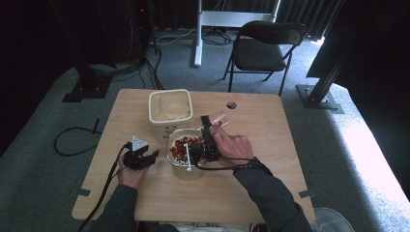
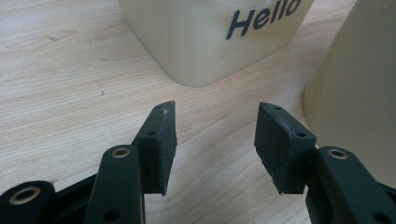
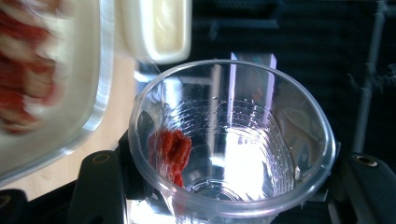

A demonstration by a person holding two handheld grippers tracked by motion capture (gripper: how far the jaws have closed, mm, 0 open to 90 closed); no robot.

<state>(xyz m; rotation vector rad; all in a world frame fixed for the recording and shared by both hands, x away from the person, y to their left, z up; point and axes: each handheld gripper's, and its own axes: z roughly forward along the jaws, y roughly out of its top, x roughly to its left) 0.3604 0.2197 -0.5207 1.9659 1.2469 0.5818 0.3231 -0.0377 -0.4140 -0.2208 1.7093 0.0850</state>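
On the wooden table (image 1: 251, 183), the right gripper (image 1: 209, 140) clamps a clear plastic cup (image 3: 233, 140), tipped just above the tub of red pieces (image 1: 186, 147). One piece clings inside; it may spill past the rim. The left gripper (image 2: 215, 144) rests open beside the tub.

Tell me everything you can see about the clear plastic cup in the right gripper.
The clear plastic cup is thin, see-through and ribbed with fine rings inside, with a rolled rim. The right gripper is shut on it, a jaw on each side. In the high view it lies tipped on its side above the table, beside the rim of the container of red pieces. A few red pieces cling to its inner wall; otherwise it looks empty.
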